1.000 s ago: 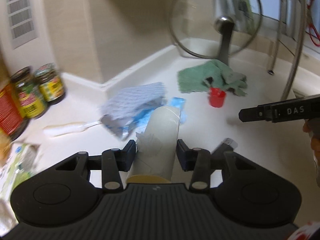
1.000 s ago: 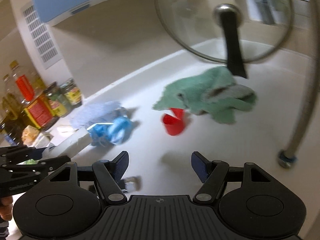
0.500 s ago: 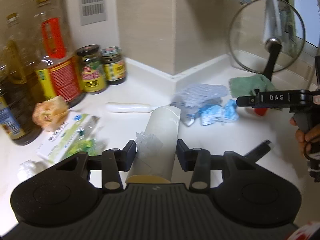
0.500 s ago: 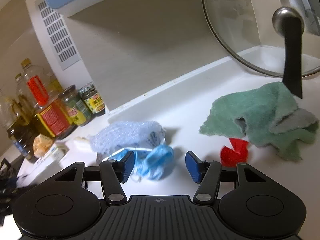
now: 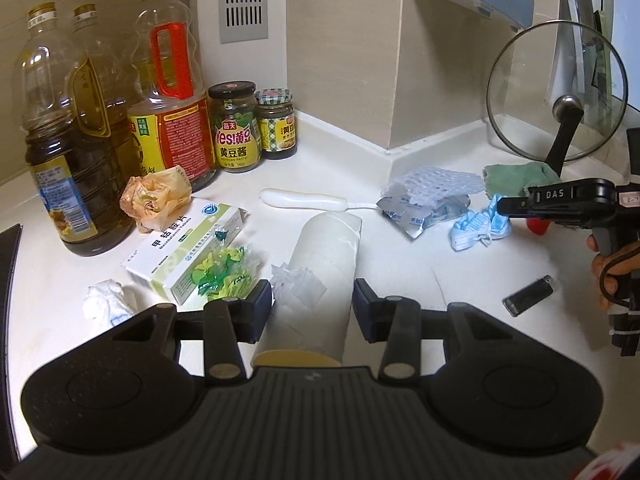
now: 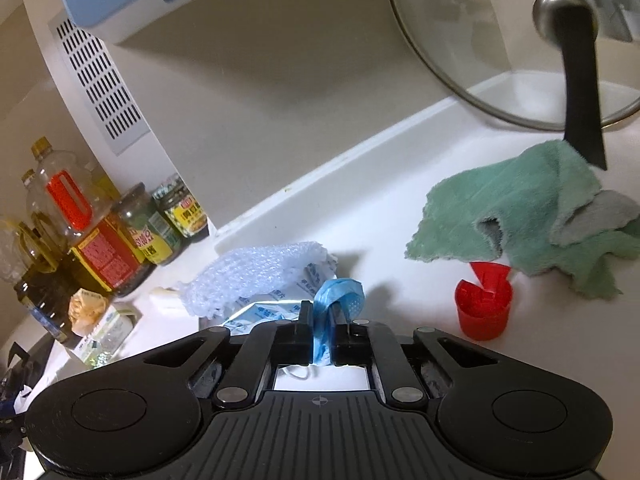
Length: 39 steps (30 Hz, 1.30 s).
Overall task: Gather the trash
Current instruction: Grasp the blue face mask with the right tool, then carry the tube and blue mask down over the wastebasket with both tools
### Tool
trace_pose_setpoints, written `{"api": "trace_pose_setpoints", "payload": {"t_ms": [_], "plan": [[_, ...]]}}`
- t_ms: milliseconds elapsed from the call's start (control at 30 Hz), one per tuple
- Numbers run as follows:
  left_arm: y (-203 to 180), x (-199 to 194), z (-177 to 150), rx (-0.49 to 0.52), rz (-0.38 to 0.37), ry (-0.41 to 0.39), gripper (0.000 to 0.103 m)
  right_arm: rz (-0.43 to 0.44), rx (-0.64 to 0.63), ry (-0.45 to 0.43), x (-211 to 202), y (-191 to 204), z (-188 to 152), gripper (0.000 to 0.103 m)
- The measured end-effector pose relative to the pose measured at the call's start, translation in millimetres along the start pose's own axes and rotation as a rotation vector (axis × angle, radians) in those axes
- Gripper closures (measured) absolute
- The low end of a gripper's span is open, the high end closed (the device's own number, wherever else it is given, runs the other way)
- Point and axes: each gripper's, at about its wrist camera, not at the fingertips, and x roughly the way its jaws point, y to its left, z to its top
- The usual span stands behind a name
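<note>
My left gripper [image 5: 313, 305] is shut on a white cardboard tube [image 5: 320, 276] and holds it above the white counter [image 5: 400, 264]. My right gripper [image 6: 320, 332] is shut on a crumpled blue face mask [image 6: 338, 300]; it also shows at the right of the left wrist view [image 5: 506, 206], over the mask [image 5: 478, 226]. Other trash lies on the counter: bubble wrap [image 6: 256, 274], foil sachets [image 5: 416, 216], a crumpled yellow wrapper [image 5: 156, 200], a medicine box [image 5: 184, 252], a green candy wrapper [image 5: 220, 274], a tissue wad [image 5: 106, 308] and a red cap [image 6: 484, 306].
Oil bottles [image 5: 72, 152] and sauce jars [image 5: 236, 128] stand at the back left. A glass pot lid [image 5: 556, 92] leans on the wall above a green cloth [image 6: 532, 216]. A white handle [image 5: 304, 200] and a small black lighter [image 5: 530, 294] lie on the counter.
My right gripper has moved left to the blue mask and shut on it. My left gripper has swung left and back with the tube, bringing bottles and box into view.
</note>
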Motion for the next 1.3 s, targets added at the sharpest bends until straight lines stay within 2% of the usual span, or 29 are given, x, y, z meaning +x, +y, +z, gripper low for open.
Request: {"api": "trace_pose_setpoints", "payload": {"t_ms": [400,600,933,1300], "plan": [[10,-40,-24,-0.011,-0.084,-0.022,0.062,0.009,-0.045,-0.142,-80,50,-16,0.099],[15,-67,-44,0.005,-0.141,-0.025,0.062,0.025,-0.070,-0.180,-129,88,-44,0.099],[32,-109,-81,0.036,-0.208,-0.007,0.062,0.012,-0.071,-0.144,-186,134,-115,0.099],[50,-138,-121,0.016,-0.242,0.029,0.062,-0.019,-0.080,-0.046,-206,157,-176,0.099]]}}
